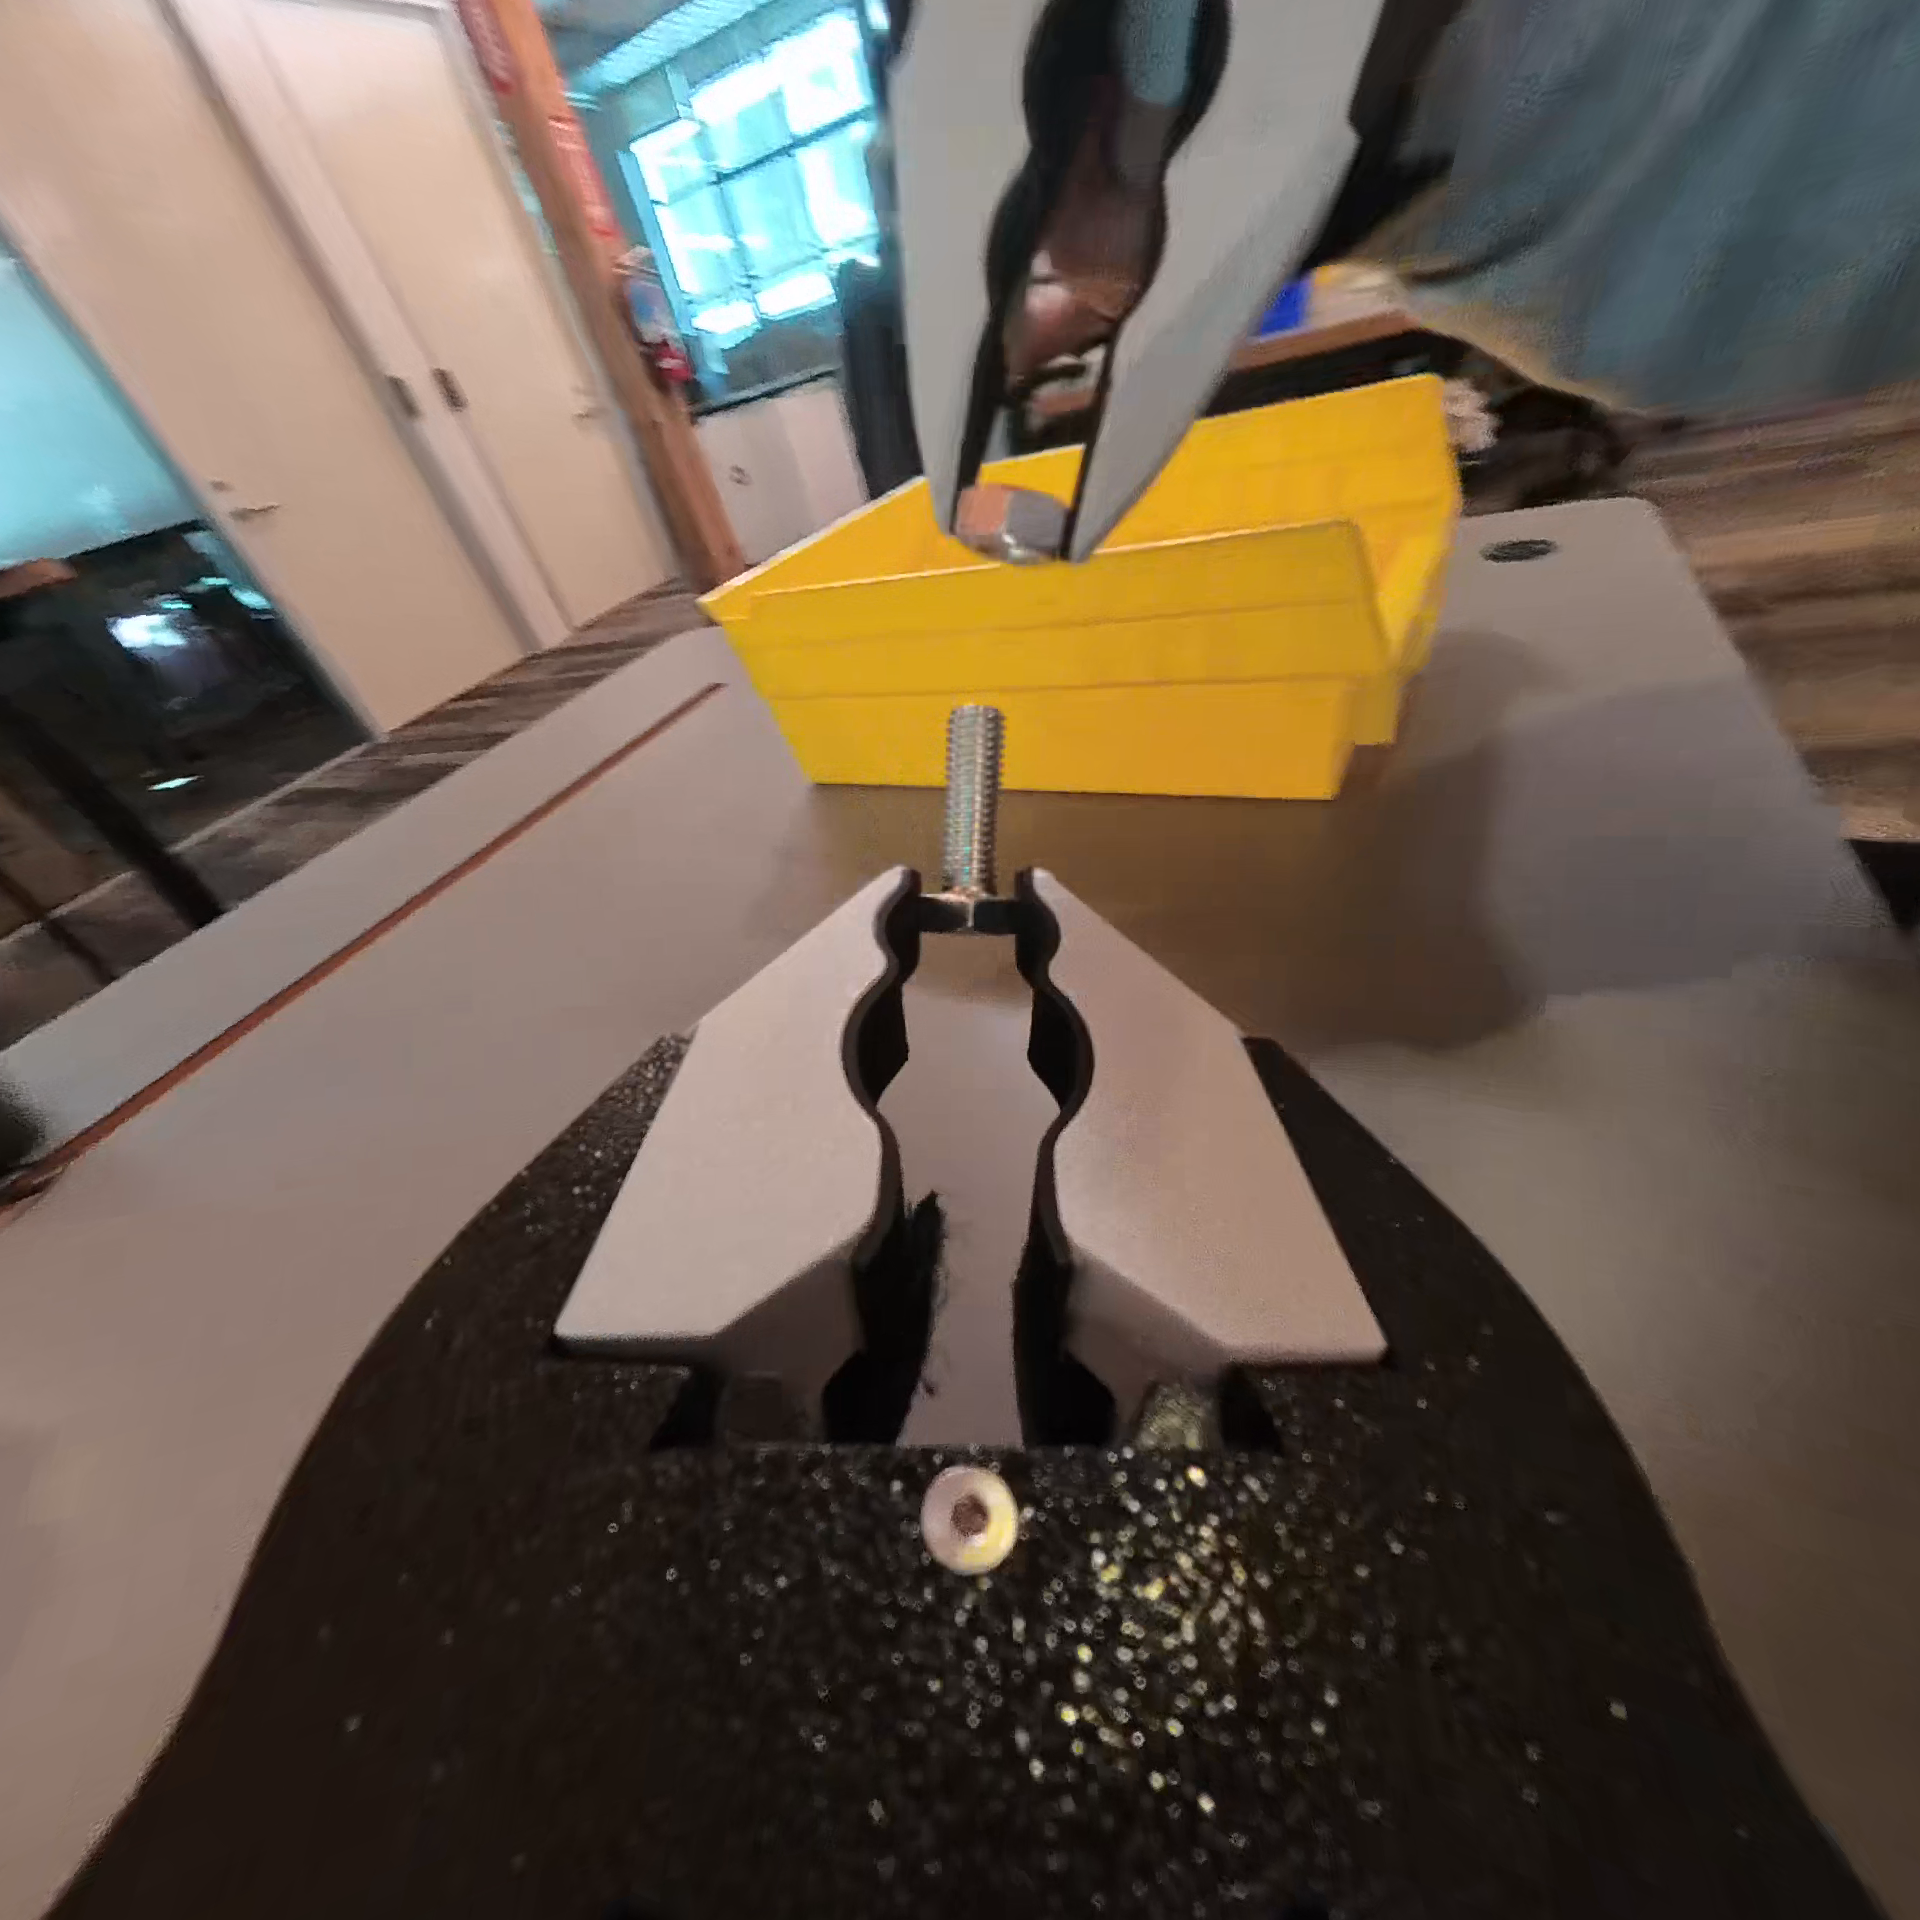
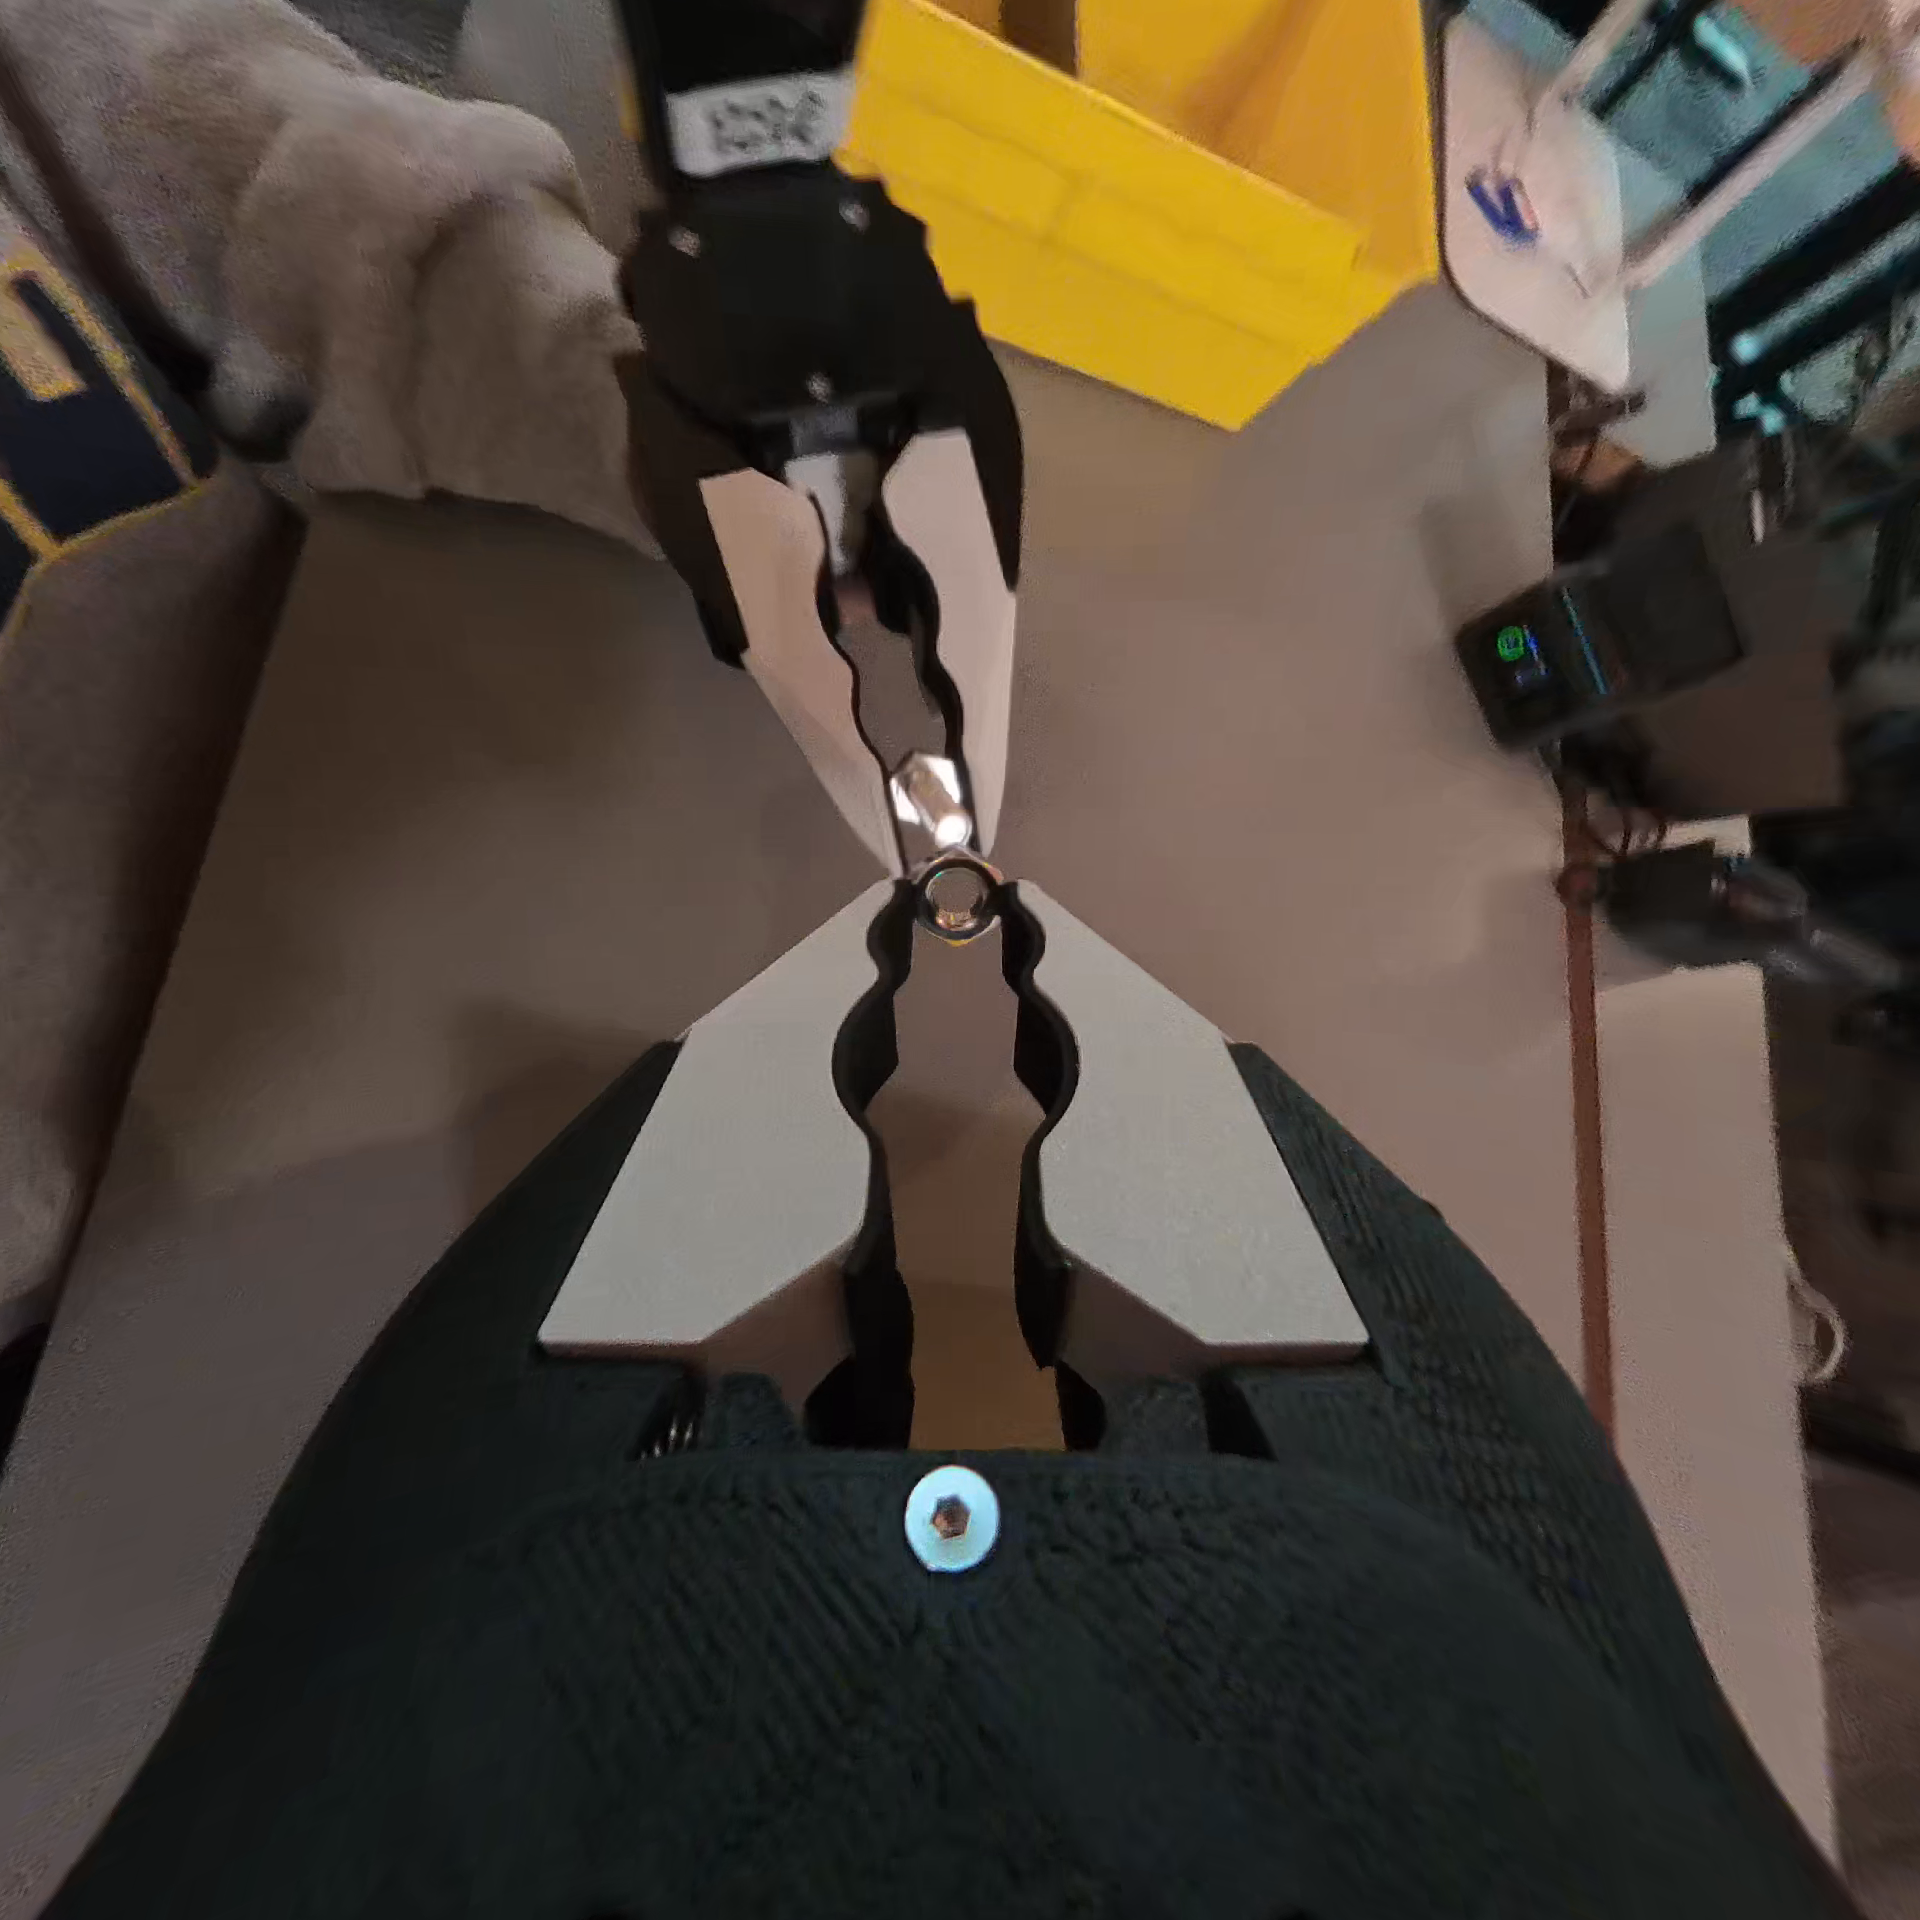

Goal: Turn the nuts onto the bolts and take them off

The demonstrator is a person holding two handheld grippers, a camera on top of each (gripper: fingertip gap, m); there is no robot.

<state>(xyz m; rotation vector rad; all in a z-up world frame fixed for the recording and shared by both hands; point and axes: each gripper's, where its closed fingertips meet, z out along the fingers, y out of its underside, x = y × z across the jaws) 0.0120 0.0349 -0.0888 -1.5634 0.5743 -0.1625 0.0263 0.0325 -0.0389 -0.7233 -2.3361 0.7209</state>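
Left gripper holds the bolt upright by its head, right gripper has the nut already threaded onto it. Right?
Not quite. The nut is not threaded on: in the left wrist view it hangs in the right gripper clear above the bolt tip. The left gripper does hold the bolt upright by its head.

**Bright metal, matt plastic, grainy black**

The bolt (image 1: pixel 970 800) and hex nut (image 1: pixel 1010 525) are shiny, silvery metal. The gripper fingers (image 1: pixel 769 1122) look smooth, matt grey plastic on rough, speckled black bodies. The yellow bin (image 1: pixel 1091 665) is smooth plastic; the table (image 1: pixel 1558 831) is matt grey.
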